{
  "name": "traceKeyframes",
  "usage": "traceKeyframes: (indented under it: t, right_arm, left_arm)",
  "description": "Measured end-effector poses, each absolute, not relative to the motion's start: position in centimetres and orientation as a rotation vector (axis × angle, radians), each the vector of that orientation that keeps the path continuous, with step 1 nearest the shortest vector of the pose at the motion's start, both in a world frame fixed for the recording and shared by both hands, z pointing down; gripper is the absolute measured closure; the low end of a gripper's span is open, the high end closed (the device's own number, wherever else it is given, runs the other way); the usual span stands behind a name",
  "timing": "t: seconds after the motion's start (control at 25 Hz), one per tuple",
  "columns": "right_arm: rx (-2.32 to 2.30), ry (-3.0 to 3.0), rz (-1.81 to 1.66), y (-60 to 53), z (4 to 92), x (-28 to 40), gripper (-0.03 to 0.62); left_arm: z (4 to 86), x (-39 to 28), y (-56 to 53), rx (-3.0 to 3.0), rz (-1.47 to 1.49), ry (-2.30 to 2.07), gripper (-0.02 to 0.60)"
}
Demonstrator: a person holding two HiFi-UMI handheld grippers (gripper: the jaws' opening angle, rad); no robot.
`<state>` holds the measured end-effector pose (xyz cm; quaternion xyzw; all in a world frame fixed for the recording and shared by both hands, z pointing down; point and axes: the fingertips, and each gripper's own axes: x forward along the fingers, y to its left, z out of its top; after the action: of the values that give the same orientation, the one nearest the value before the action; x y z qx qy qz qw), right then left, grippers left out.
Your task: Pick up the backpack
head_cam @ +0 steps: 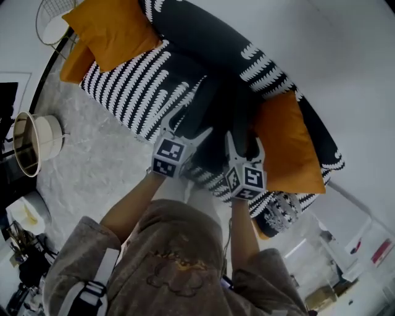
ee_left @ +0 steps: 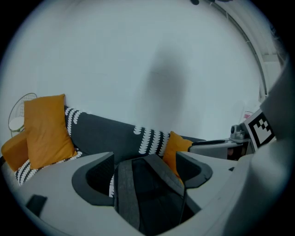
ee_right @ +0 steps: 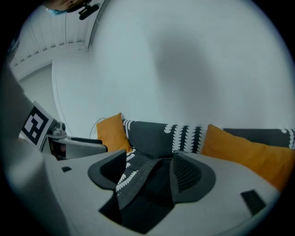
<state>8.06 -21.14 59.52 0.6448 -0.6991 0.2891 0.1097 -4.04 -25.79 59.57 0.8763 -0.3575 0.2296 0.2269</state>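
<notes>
A dark grey backpack [head_cam: 217, 126] lies on the seat of a black-and-white patterned sofa [head_cam: 133, 92], its straps towards me. My left gripper [head_cam: 187, 125] stands open over the backpack's left side. In the left gripper view a grey strap [ee_left: 126, 196] runs between the spread jaws of that gripper [ee_left: 144, 174], and neither pad presses on it. My right gripper [head_cam: 245, 147] is open over the backpack's right side. In the right gripper view a strap [ee_right: 138, 182] and dark fabric lie between the jaws of this gripper [ee_right: 150, 174], untouched by the pads.
Orange cushions lie on the sofa at the left [head_cam: 111, 28] and at the right [head_cam: 287, 145]. A white bucket [head_cam: 36, 143] stands on the marbled floor at the left, and a wire basket [head_cam: 52, 17] sits beyond it. Cluttered storage fills the lower right [head_cam: 345, 265].
</notes>
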Motion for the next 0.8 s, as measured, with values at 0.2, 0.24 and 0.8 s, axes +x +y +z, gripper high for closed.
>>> traceKeyframes:
  t: [0.2,0.24,0.8]
  right_arm:
    - [1.891,-1.973,0.901,-21.7,65.3,9.4,0.289]
    - [1.887,-1.955,0.91,-21.7,66.6,9.7,0.289]
    - [1.916,-1.791,0.905,-23.3,80.9,13.5,0.281]
  left_arm:
    - [65.2,-3.1,-27.3,2.383,0.674,-0.941,0.166]
    - [66.4,-3.0,-27.7,2.377,0.684,-0.928,0.166]
    - [83.6,-2.0,-30.0,2.318,0.823,-0.84,0.167]
